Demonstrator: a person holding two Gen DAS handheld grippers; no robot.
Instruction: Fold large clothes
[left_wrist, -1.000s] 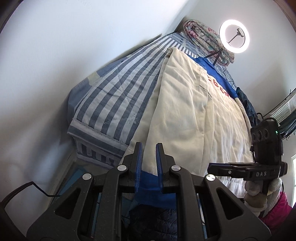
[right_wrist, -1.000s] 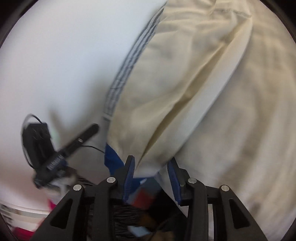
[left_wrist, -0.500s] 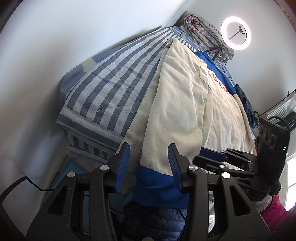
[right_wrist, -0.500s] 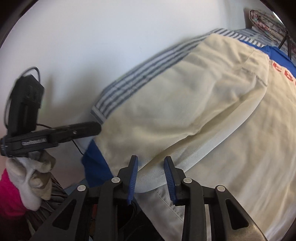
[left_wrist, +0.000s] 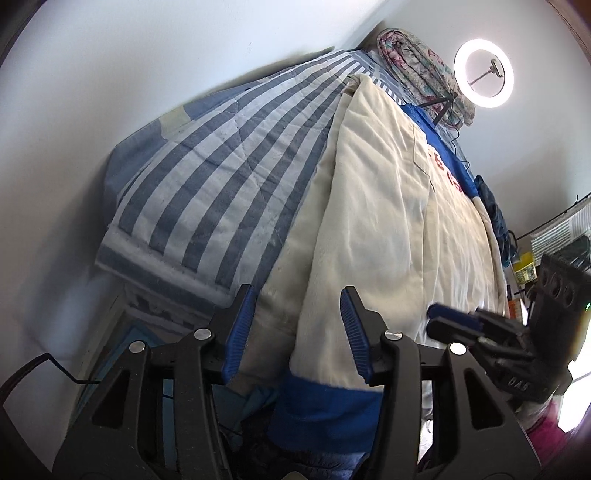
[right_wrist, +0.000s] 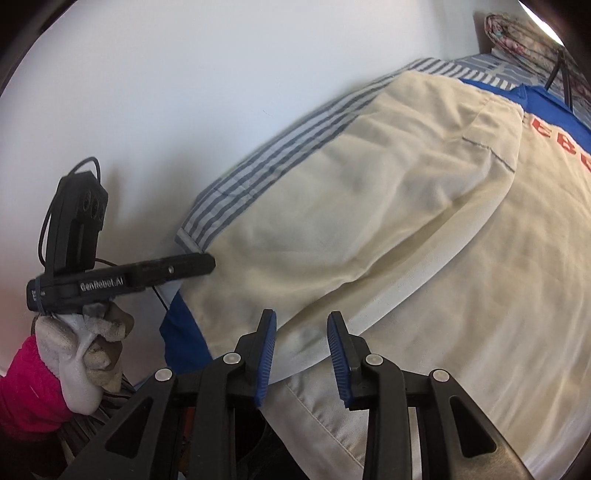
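A large cream garment (left_wrist: 388, 206) with red letters and blue trim lies spread along the bed (left_wrist: 221, 177). One sleeve is folded lengthwise over the body, and its blue cuff (left_wrist: 325, 406) hangs at the near edge. My left gripper (left_wrist: 295, 332) is open just above that sleeve, its pads clear of the cloth. In the right wrist view the garment (right_wrist: 480, 295) fills the right side. My right gripper (right_wrist: 301, 354) stands open over the sleeve's folded edge, with cloth lying under the gap and not pinched. The left gripper (right_wrist: 207, 264) shows side-on beside the cuff (right_wrist: 181, 339).
The bed's blue-striped cover (right_wrist: 266, 177) runs along a white wall. A floral quilt (left_wrist: 417, 62) and a lit ring light (left_wrist: 484, 74) stand at the bed's far end. Dark blue clothing (left_wrist: 493, 210) lies at the right edge. A gloved hand (right_wrist: 85, 350) with a pink sleeve holds the left gripper.
The left jaws were shut on the blue cuff and have opened, letting it go. The right gripper has released the lifted cream fold, which now lies flat, and its wrist has rolled.
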